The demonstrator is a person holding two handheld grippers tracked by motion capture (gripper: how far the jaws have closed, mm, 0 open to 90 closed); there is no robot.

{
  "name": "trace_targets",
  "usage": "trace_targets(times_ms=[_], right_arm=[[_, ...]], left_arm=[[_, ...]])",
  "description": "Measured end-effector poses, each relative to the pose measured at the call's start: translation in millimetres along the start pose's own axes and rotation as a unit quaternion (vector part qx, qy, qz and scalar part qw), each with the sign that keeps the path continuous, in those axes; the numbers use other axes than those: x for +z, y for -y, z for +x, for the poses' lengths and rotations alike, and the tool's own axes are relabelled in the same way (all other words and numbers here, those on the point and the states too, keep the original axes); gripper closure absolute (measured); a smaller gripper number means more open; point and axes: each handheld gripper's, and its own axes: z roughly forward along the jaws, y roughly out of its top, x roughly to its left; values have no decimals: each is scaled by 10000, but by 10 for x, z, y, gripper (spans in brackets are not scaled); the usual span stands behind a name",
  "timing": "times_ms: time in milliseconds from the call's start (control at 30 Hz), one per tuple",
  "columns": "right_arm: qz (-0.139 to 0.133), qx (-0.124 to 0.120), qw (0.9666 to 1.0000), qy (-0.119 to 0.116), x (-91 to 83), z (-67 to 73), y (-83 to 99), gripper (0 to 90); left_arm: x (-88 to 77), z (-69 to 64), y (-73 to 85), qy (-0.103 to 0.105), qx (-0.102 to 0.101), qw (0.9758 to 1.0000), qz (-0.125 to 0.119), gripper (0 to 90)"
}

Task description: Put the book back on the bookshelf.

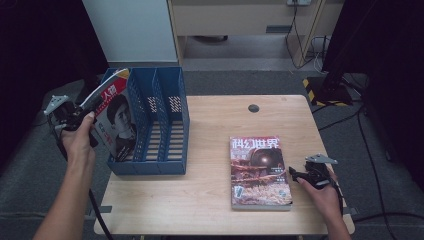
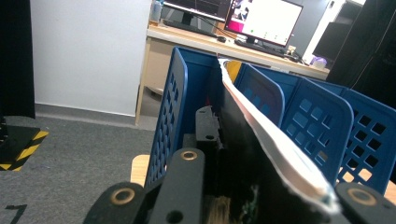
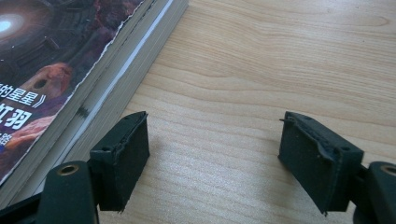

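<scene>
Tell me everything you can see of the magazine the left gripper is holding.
The magazine is thin, with a glossy cover showing a portrait and a red title block. It is tilted, its lower end inside the leftmost slot of the blue file rack and its top sticking out. The left gripper is shut on its edge; its pages bow slightly.

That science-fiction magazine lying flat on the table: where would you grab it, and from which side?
Probably its long right edge, from the right. The magazine lies flat on the table, so only its edges offer a hold. The right tongs sit open beside that edge, level with the tabletop; in the right gripper view the page stack is just left of them. One pad would have to slip under the bottom cover.
</scene>
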Motion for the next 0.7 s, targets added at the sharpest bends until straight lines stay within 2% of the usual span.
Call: trace_targets(times_ms=[200, 700], right_arm=[[-1, -8, 10000, -6, 0, 0, 0, 243], [-1, -12, 10000, -9, 0, 0, 0, 243]], left_arm=[[-8, 17, 55, -53, -41, 10000, 47, 838], [-54, 59, 67, -256, 171, 9992, 262, 835]])
